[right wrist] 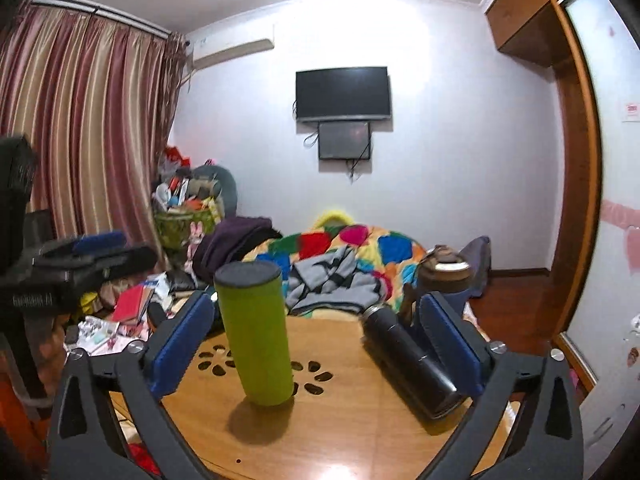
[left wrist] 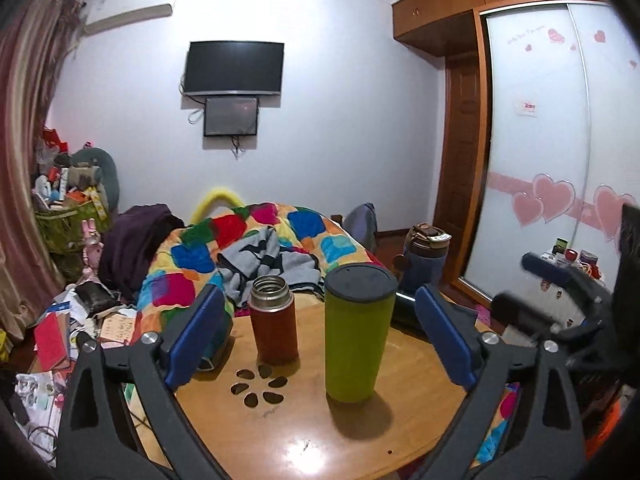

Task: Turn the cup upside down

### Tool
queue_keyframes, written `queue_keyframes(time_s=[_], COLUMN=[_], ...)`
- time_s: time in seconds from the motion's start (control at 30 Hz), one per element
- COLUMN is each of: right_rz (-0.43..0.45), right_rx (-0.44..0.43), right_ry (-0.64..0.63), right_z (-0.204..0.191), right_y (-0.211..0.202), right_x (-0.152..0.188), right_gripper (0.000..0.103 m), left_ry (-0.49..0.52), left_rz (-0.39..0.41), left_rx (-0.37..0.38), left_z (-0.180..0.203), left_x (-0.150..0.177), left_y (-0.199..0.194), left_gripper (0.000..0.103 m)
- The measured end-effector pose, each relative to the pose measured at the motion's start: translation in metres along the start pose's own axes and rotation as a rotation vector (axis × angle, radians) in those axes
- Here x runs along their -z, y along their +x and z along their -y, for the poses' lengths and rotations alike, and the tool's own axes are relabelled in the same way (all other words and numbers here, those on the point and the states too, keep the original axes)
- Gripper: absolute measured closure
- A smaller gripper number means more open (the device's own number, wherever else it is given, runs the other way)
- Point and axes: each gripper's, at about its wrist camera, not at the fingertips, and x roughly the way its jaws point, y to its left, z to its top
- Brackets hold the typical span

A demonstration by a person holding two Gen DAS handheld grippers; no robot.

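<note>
A round wooden table [left wrist: 312, 436] fills the lower middle of both views, with a flower of oval cut-outs [left wrist: 259, 386] at its centre. On it stand a green cup [left wrist: 357, 330], dark end up, right of centre, and a red flask [left wrist: 273, 320] with an open steel neck. A black bottle [right wrist: 412, 362] lies on its side at lower right in the right wrist view.
</note>
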Motion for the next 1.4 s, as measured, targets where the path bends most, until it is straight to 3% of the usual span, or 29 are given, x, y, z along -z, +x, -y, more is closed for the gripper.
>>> queue_keyframes(time_s=[0.2,0.5,1.4], right_rz=[0.011,-0.023,-0.035], right_rx=[0.028,0.034,0.036], right_ry=[-0.016,0.02,0.035], right_z=[-0.004,-0.005,-0.004], right_y=[-0.023,-0.039,-0.041], right_x=[-0.004,0.006,0.012], right_gripper=[0.0,0.0,0.0], left_ry=[-0.013,-0.064,-0.069], left_rz=[0.01,-0.006,-0.013], left_rx=[-0.034,-0.022,-0.034], left_z=[0.01,0.012,0.012], left_x=[0.016,0.033,0.034], left_y=[-0.022,-0.038,-0.041], left_gripper=[0.001,0.001,0.001])
